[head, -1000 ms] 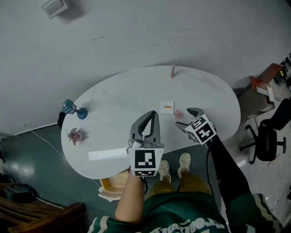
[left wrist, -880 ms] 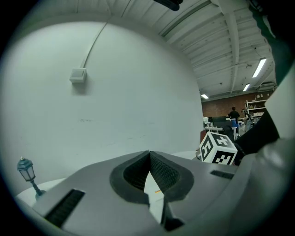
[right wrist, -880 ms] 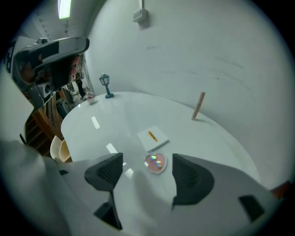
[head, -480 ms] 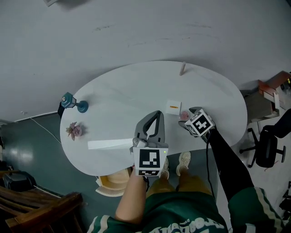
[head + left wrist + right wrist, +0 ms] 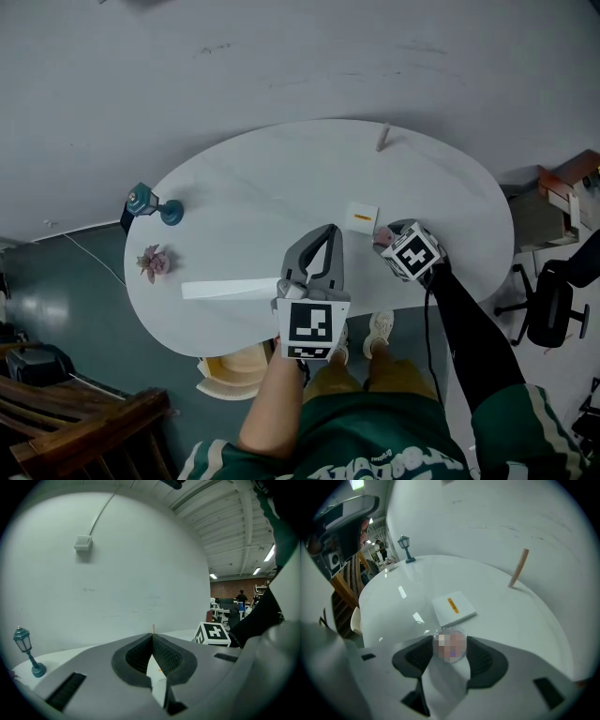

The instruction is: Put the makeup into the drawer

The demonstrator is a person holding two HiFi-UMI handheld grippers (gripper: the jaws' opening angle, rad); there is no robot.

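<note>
The right tool has just been closing; its dark pads touch a small round clear pinkish jar on the white oval counter. Just beyond lies a flat white square box with an orange label. Farther off are a tilted slim tan stick and a teal lamp-post figurine.

Left hand-held gripper pinched together; right hand-held gripper just clamped onto jar.

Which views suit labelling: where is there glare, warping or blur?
Right gripper view: fisheye warping, glare streaks on the table, a mosaic patch over the makeup jar. Left gripper view: dark round edges, bowed wall. Head view: evenly lit, sharp.
</note>
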